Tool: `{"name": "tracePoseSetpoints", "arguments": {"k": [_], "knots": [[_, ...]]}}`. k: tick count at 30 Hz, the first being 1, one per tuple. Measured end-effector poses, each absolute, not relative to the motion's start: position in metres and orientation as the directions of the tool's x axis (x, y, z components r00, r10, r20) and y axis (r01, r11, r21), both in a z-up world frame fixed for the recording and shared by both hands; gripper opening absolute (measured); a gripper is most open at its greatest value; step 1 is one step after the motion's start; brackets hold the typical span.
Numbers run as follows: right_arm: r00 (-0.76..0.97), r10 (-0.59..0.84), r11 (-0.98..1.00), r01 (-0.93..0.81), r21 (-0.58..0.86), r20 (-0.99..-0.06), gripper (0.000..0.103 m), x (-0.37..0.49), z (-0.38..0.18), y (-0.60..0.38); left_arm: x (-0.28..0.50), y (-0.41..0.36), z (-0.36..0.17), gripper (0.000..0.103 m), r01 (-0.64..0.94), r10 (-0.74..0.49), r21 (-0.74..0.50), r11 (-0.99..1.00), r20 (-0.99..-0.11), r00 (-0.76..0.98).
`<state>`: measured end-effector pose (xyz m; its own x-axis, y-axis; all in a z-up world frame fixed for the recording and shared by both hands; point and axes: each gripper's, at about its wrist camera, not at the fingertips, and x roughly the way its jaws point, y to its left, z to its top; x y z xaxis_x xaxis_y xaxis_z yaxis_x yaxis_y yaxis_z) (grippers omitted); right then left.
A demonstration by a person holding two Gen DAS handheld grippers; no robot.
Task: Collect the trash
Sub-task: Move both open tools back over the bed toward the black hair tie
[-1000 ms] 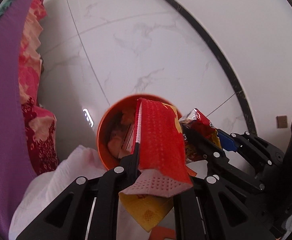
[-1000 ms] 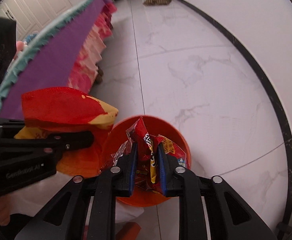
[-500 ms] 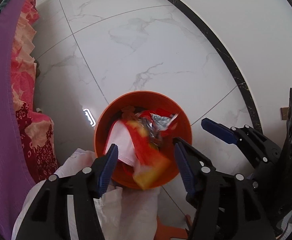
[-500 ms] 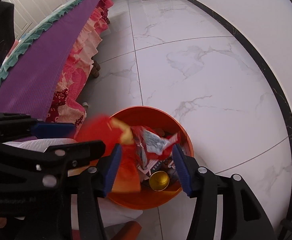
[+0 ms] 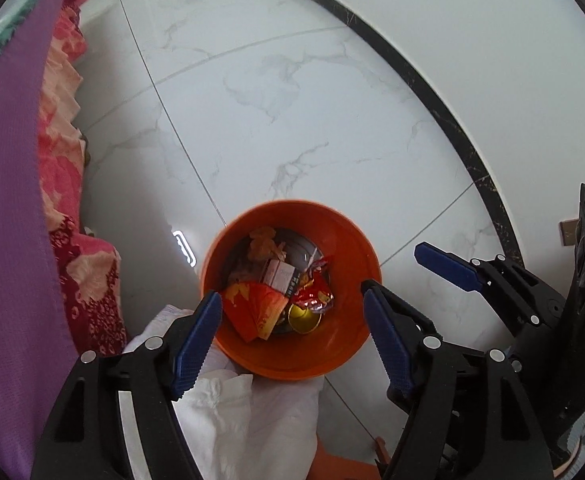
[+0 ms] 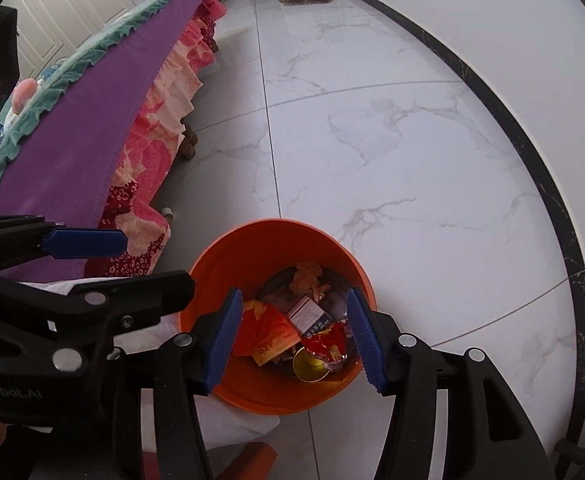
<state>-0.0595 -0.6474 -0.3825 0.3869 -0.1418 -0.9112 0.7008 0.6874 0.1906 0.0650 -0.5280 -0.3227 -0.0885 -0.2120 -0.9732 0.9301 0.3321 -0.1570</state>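
- You held the left gripper (image 5: 292, 330) and right gripper (image 6: 294, 336) spread wide, both empty, above the round orange plastic bin (image 5: 344, 236).
- The crinkly red foil snack wrappers (image 5: 258, 306) lay inside the bin; they looked light, limp and slippery, best pinched at an edge.

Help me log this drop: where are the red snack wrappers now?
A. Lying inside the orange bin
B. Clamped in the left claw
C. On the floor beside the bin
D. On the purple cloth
A: the red wrappers lie inside the orange bin, with both the left claw and right claw open and empty above it.

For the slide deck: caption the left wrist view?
Open left gripper above orange bin holding snack wrappers.
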Motion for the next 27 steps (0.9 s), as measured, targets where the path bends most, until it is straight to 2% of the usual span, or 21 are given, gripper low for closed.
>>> {"name": "tracePoseSetpoints", "arguments": {"k": [7, 10, 12, 13, 15, 16, 20, 27], "knots": [[0.499, -0.235, 0.713, 0.672, 0.201, -0.834, 0.055, -0.067, -0.302, -0.629, 0.079, -0.488, -0.244, 0.074, 0.912, -0.389, -0.161, 0.377, -0.921, -0.001], [0.572, -0.269, 0.741, 0.637, 0.213, -0.775, 0.062, -0.065, -0.257, -0.613, 0.088, -0.457, -0.204, 0.074, 0.902, -0.455, -0.118, 0.414, -0.886, 0.093], [0.610, -0.274, 0.764, 0.608, 0.217, -0.744, 0.063, -0.060, -0.232, -0.603, 0.096, -0.432, -0.179, 0.074, 0.888, -0.487, -0.088, 0.452, -0.858, 0.163], [0.629, -0.272, 0.777, 0.589, 0.220, -0.728, 0.063, -0.056, -0.220, -0.597, 0.099, -0.423, -0.171, 0.074, 0.879, -0.494, -0.081, 0.470, -0.849, 0.186], [0.664, -0.264, 0.801, 0.555, 0.224, -0.700, 0.064, -0.047, -0.199, -0.584, 0.110, -0.397, -0.151, 0.082, 0.853, -0.506, -0.063, 0.518, -0.826, 0.247], [0.682, -0.258, 0.815, 0.534, 0.225, -0.684, 0.064, -0.042, -0.189, -0.576, 0.112, -0.386, -0.144, 0.083, 0.843, -0.509, -0.052, 0.536, -0.816, 0.273], [0.755, -0.203, 0.877, 0.423, 0.228, -0.623, 0.067, -0.015, -0.151, -0.536, 0.128, -0.340, -0.121, 0.083, 0.789, -0.492, -0.013, 0.615, -0.787, 0.371], [0.818, -0.068, 0.948, 0.232, 0.220, -0.571, 0.070, 0.045, -0.115, -0.464, 0.164, -0.257, -0.101, 0.085, 0.663, -0.445, -0.004, 0.749, -0.745, 0.498]]}}
